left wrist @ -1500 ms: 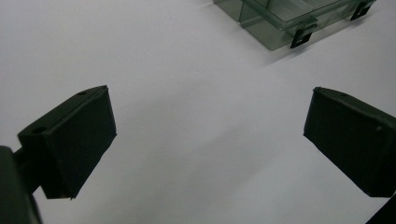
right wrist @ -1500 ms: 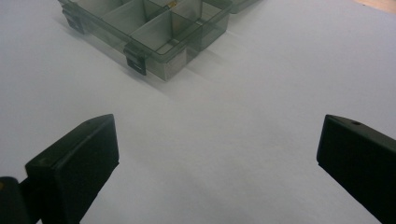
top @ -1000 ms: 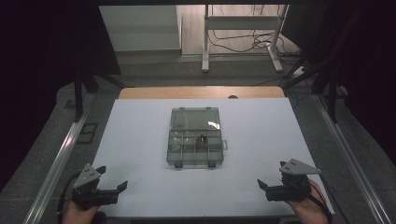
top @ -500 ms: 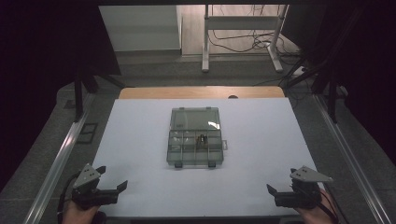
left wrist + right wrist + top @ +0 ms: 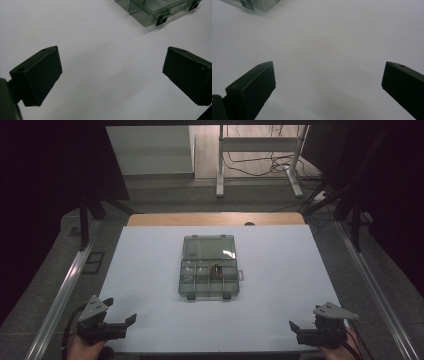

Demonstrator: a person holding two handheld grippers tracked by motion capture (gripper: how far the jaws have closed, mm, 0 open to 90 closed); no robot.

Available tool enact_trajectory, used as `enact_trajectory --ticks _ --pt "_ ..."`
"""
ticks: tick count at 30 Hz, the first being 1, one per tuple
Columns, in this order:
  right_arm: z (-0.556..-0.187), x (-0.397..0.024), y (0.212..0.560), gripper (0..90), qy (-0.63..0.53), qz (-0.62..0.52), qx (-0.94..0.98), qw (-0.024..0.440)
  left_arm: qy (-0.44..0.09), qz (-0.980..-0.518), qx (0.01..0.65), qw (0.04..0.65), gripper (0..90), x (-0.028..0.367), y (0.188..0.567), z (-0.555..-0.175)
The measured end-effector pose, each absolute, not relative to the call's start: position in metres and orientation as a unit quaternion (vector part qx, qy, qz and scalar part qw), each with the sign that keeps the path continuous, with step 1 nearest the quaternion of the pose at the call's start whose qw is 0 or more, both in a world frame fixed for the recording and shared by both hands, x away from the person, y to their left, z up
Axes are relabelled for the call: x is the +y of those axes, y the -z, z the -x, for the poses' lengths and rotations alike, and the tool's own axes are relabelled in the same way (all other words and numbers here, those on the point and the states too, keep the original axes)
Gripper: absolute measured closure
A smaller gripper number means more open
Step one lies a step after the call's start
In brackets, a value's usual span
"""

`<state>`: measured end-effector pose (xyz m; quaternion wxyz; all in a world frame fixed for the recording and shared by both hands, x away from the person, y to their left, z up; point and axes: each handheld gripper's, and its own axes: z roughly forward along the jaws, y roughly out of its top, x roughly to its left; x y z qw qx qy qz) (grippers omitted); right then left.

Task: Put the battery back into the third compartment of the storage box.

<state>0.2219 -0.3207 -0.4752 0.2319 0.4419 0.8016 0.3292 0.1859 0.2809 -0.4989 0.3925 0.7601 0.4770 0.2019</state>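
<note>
the left gripper (image 5: 121, 321) and the right gripper (image 5: 296, 327) sit at the near corners of the white table (image 5: 280, 270), jaws spread wide on nothing. the clear compartment box (image 5: 209, 266) lies mid-table, well apart from both, lid closed, bare tabletop between.

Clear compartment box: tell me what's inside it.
The clear compartment box lies open, lid back. One small dark item sits in a middle compartment; what it is can't be made out. The other compartments look empty, though glare hides some detail.
</note>
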Motion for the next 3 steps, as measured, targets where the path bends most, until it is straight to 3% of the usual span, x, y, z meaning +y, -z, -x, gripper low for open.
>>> enact_trajectory --ticks 3 --pt "-0.2231 -0.3204 0.476 0.0 -0.324 -0.443 0.804 0.229 -0.202 -0.761 0.477 0.391 2.7 0.2804 0.4989 -0.1861"
